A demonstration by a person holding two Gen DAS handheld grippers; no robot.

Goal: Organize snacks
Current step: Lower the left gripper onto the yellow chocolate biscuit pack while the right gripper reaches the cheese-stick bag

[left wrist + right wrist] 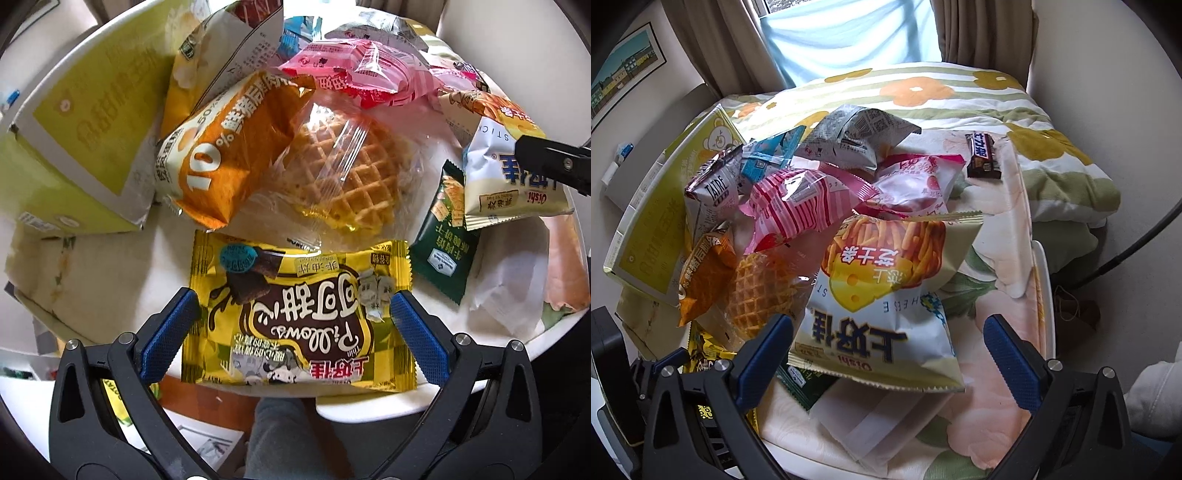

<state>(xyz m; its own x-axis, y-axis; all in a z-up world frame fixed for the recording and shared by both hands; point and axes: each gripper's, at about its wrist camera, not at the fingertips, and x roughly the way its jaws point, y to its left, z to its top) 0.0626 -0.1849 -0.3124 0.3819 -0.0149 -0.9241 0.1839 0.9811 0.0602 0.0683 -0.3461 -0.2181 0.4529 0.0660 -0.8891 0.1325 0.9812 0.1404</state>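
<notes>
Left gripper spread wide, blue pads either side of the yellow Pillows packet, which lies flat at the near edge of the white tray; pads look just beside its side edges, contact unclear. Waffle pack sits right behind it, green box far left.

Right gripper also wide, nothing clamped; cheese-stick bag sits between its fingers w/ free room on the right. Chocolate bar lies well apart on the floral cloth. Snack heap crowds the left side.
</notes>
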